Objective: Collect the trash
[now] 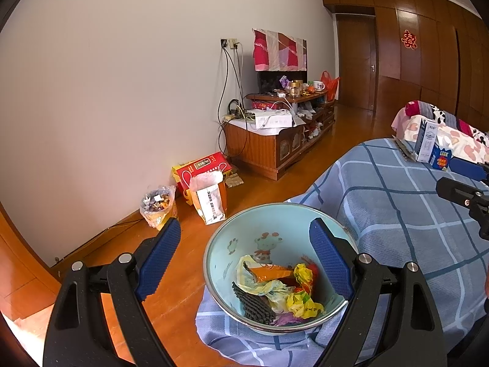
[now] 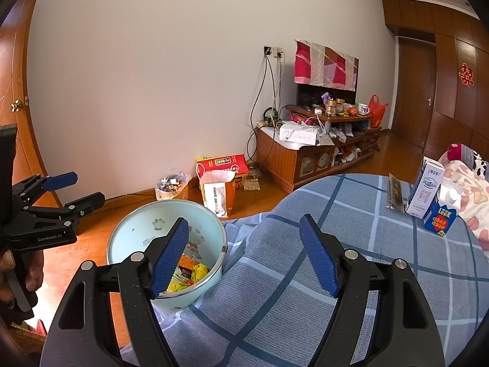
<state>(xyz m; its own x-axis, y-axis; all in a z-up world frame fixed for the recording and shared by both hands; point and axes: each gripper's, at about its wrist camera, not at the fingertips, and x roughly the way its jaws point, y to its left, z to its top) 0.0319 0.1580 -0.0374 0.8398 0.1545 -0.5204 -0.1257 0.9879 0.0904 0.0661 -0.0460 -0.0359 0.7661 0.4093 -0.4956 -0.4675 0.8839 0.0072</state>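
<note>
A light blue enamel basin (image 1: 226, 244) sits at the edge of the table covered by a blue checked cloth (image 1: 397, 214). It holds crumpled wrappers (image 1: 275, 287), yellow, orange and black. It also shows in the right wrist view (image 2: 137, 223). My left gripper (image 1: 244, 260) is open and empty, above the basin's near left side. My right gripper (image 2: 244, 257) is open and empty over the cloth (image 2: 275, 290), just right of the basin. At the cloth's far right stand a white milk carton (image 2: 424, 189), a small blue carton (image 2: 441, 218) and a flat dark packet (image 2: 395, 191).
On the wooden floor by the wall stand a lined bin of trash (image 1: 157, 205), a white paper bag (image 1: 211, 198) and a red box (image 1: 201, 168). A cluttered TV cabinet (image 1: 275, 140) is behind them. A bed with patterned bedding (image 1: 443, 131) lies far right.
</note>
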